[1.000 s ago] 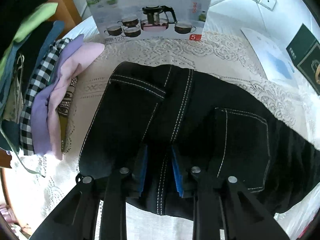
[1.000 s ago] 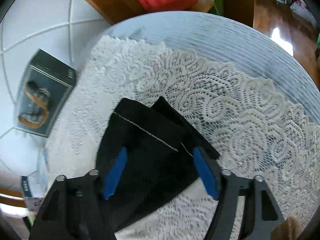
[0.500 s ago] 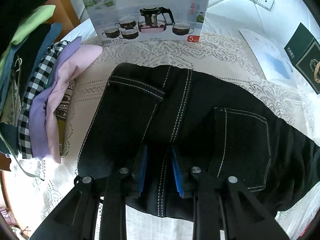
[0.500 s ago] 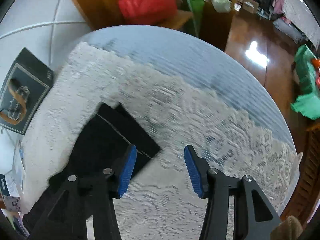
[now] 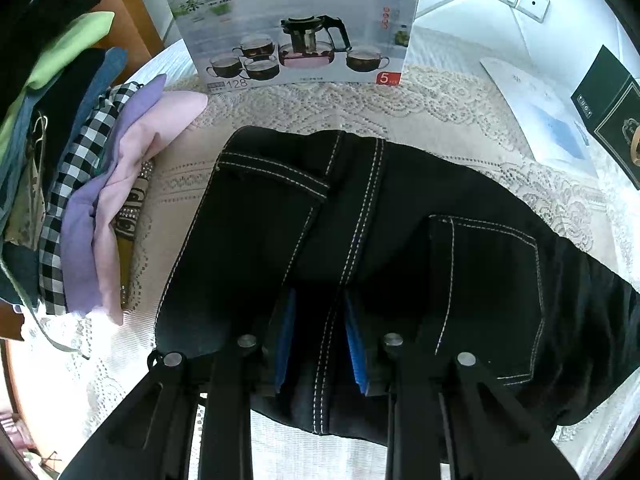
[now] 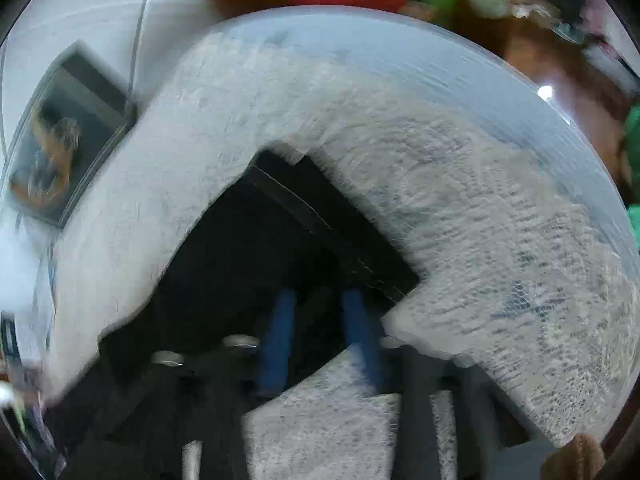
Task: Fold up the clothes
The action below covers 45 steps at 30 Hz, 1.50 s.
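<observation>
A pair of black jeans with white stitching lies across the lace tablecloth, waist end toward the left. My left gripper is shut on the jeans at the seat seam. In the blurred right wrist view, my right gripper has its blue pads close together over the leg hem of the jeans; it looks shut on that hem.
A pile of folded clothes lies at the left. A tea set box stands at the back. A white leaflet and a dark green box lie at the right. The table's edge curves beyond the hem.
My right gripper moved back over the leg hem and narrowed from wide open to nearly closed; its view is motion-blurred. My left gripper has stayed shut on the jeans.
</observation>
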{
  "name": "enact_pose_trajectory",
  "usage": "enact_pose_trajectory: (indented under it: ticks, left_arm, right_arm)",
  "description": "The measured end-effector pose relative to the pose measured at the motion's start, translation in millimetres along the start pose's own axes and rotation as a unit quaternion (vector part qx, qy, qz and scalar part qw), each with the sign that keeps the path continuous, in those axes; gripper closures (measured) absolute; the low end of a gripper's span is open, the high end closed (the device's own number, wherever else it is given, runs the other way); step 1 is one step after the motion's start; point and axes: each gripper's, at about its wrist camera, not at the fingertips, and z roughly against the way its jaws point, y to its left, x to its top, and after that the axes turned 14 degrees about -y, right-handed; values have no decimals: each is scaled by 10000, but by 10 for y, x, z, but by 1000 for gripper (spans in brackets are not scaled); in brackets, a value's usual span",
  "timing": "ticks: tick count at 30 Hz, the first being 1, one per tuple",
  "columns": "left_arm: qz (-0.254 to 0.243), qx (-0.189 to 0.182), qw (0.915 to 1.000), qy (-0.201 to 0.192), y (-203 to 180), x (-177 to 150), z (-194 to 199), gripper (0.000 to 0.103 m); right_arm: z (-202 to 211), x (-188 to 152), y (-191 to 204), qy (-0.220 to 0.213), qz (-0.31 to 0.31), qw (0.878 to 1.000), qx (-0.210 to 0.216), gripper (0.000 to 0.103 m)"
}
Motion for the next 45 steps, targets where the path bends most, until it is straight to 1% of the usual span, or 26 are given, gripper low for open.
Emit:
enact_pose_trajectory:
  ticks: [1, 2, 5, 7, 8, 9, 13, 14, 15, 16, 17, 20, 21, 22, 24, 26, 27, 28, 30, 31, 33, 36, 38, 40, 42, 45]
  left_arm:
    - [2, 0, 10000, -2, 0, 0, 0, 78]
    - [0, 4, 10000, -3, -2, 1, -1, 78]
    - [-8, 20, 10000, -6, -10, 2, 0, 78]
    - [-78, -13, 10000, -5, 4, -6, 9, 78]
    - [-192, -92, 9998, -2, 36, -19, 18, 78]
    - [-243, -128, 9996, 0, 49, -23, 17, 78]
    - [-227, -134, 9997, 16, 46, -10, -10, 78]
    - [-228, -136, 9996, 18, 45, -7, -17, 78]
    - [-229, -140, 9996, 18, 46, -5, -23, 78]
    - [-227, -144, 9996, 16, 48, -2, -28, 78]
    - [-223, -148, 9996, 12, 50, 0, -33, 78]
    - [-231, -145, 9996, 12, 54, 6, -41, 77]
    - [-239, -131, 9996, 16, 50, 8, -45, 77]
    - [-247, -117, 9996, 19, 45, 9, -48, 77]
    - [-162, -135, 9997, 85, 65, 30, -26, 77]
    - [82, -261, 9996, 49, 132, 61, 106, 77]
    - [230, -347, 9991, -109, 196, 71, 238, 68]
    - [400, -431, 9977, -339, 287, 78, 414, 44]
    - [690, -401, 9945, -679, 475, 70, 674, 20]
    - [834, -345, 9930, -761, 603, 39, 759, 20]
    - [981, -269, 9924, -689, 794, -34, 781, 20]
    - [1250, -319, 9905, -469, 920, -165, 626, 20]
    - [1483, -420, 9874, -355, 974, -249, 518, 20]
    - [1743, -548, 9828, -273, 946, -314, 369, 20]
    - [1796, -582, 9817, -232, 856, -333, 225, 20]
    - [1793, -540, 9823, -65, 712, -345, 34, 20]
  right_arm:
    - [42, 15, -80, -46, -127, 9998, -114, 86]
    - [87, 30, -156, -97, -244, 9994, -205, 82]
    - [192, 90, -260, -264, -358, 9990, -32, 80]
    - [192, 119, -252, -308, -387, 9988, 40, 67]
    - [191, 134, -248, -329, -401, 9986, 76, 50]
    - [183, 148, -240, -345, -401, 9985, 100, 41]
    - [-33, 209, -66, -273, -25, 9995, -133, 41]
    - [-98, 203, 4, -205, 203, 9993, -228, 52]
    - [-131, 210, 76, -171, 504, 9977, -429, 77]
    - [-104, 203, 145, -223, 820, 9947, -570, 78]
    - [-25, 194, 188, -341, 1008, 9923, -638, 84]
    - [130, 213, 29, -401, 559, 9956, -635, 85]
    - [117, 216, -49, -356, 424, 9962, -666, 85]
    - [84, 207, -115, -317, 362, 9962, -732, 83]
    - [68, 202, -230, -351, 238, 9946, -943, 54]
    - [243, 218, -291, -522, 50, 9940, -962, 54]
    - [331, 226, -321, -607, -45, 9934, -972, 54]
    - [418, 232, -350, -684, -143, 9931, -947, 53]
    - [585, 203, -393, -712, -384, 9957, -454, 48]
    - [632, 178, -402, -724, -390, 9957, -417, 47]
    - [695, 102, -429, -723, -349, 9960, -390, 46]
    - [612, -20, -433, -562, -404, 9973, -232, 45]
    - [553, -91, -420, -456, -451, 9978, -185, 45]
    - [539, -160, -399, -392, -516, 9978, -128, 40]
    - [495, -214, -370, -348, -593, 9976, -60, 34]
    - [447, -236, -333, -314, -654, 9974, 42, 32]
